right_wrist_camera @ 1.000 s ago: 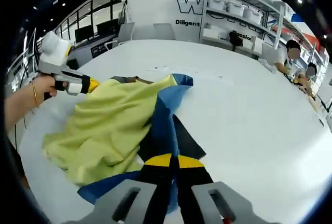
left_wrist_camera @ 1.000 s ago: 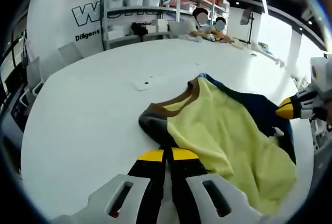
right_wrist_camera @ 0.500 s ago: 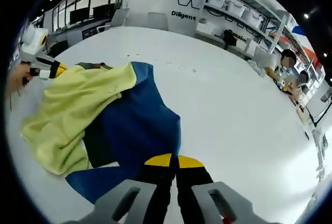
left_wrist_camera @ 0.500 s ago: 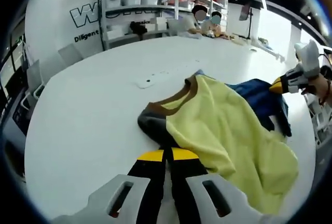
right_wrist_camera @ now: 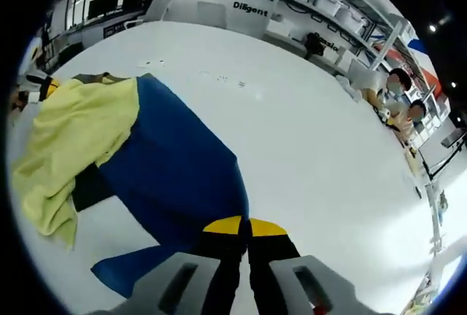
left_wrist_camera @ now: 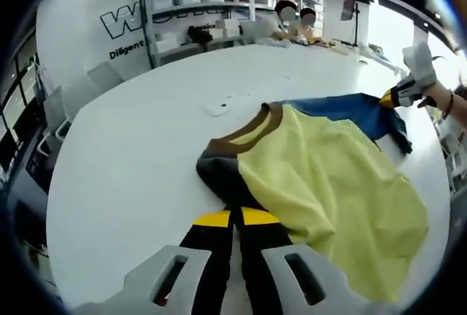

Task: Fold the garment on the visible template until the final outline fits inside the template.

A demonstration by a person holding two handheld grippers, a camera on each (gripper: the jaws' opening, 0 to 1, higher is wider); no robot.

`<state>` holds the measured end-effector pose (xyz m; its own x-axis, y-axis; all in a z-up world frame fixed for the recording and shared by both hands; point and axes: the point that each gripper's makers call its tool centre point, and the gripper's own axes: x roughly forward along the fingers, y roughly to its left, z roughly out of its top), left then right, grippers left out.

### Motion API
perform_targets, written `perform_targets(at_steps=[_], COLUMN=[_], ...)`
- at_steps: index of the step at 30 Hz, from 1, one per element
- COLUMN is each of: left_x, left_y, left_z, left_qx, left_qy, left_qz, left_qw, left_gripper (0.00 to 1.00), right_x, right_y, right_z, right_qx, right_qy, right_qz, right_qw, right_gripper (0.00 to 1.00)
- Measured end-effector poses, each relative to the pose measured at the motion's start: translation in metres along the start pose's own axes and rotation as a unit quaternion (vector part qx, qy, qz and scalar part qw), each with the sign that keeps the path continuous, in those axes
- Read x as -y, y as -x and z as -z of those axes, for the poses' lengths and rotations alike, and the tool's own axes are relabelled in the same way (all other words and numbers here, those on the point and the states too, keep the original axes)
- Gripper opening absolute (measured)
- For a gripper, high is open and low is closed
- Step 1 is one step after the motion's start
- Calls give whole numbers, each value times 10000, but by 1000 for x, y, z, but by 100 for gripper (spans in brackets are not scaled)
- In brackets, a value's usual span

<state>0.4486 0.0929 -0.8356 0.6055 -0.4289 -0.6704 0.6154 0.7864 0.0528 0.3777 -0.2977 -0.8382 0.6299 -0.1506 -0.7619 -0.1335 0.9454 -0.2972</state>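
1. On the white table [left_wrist_camera: 124, 154] lies the garment [left_wrist_camera: 321, 176], with a yellow panel, a blue panel and a brown collar; the two grippers hold it at opposite ends, spread between them.
2. Judged from this, the step is pulling the cloth flat before folding. It is best done with even tension on both ends, kept low to the table, so no wrinkles are folded in.
3. Left gripper [left_wrist_camera: 232, 216]: jaws pressed together on the dark grey part of the garment near the collar.
4. Right gripper [right_wrist_camera: 241, 224]: jaws closed on the blue panel's edge.
5. Faint marks on the table [right_wrist_camera: 219, 78] beyond the garment may be the template, but they are too small to be sure of.
6. People sit at the far end of the table, near shelves [left_wrist_camera: 190, 1].
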Motion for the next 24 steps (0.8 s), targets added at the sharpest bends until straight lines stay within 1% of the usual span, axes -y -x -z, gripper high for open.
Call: perform_targets(at_steps=[2,5,6,7,10,12,15,16,19,24], left_x=[-2,-11,-13,-18,-23,-31,-36,-39,-45,-54], left_y=[0,3,4,5,7,8,11,13,16,19], left_z=[0,0,0,0,2,5,8,10,13,16], left_qx=[-6,-11,-18,-3,-11,-67,-118,-148,-232,-193], left_qy=[0,-141,-153,-116,-78,-93,41,84,5,116], left_qz=[-33,-225,-241,-293,-358,-454,-538,-612,-775,-834], left_qw=[10000,9996,9996,9995,9993,9989,9985,9980,9967,9963], left_gripper=[0,0,0,0,0,0,0,0,0,0], right_x=[6,13,15,18,20,21,23,25,32,39], right_y=[-4,-7,-7,-8,-10,-11,-15,-16,-19,-21], right_z=[2,2,3,3,4,5,6,6,5,5], right_qx=[-69,-96,-115,-117,-138,-165,-200,-212,-249,-282], right_qy=[52,106,90,96,66,67,37,36,29,20], right_qz=[8,49,61,73,67,68,39,56,112,138], right_qw=[10000,9999,9999,9999,9999,9998,9998,9998,9996,9995], right_gripper=[0,0,0,0,0,0,0,0,0,0])
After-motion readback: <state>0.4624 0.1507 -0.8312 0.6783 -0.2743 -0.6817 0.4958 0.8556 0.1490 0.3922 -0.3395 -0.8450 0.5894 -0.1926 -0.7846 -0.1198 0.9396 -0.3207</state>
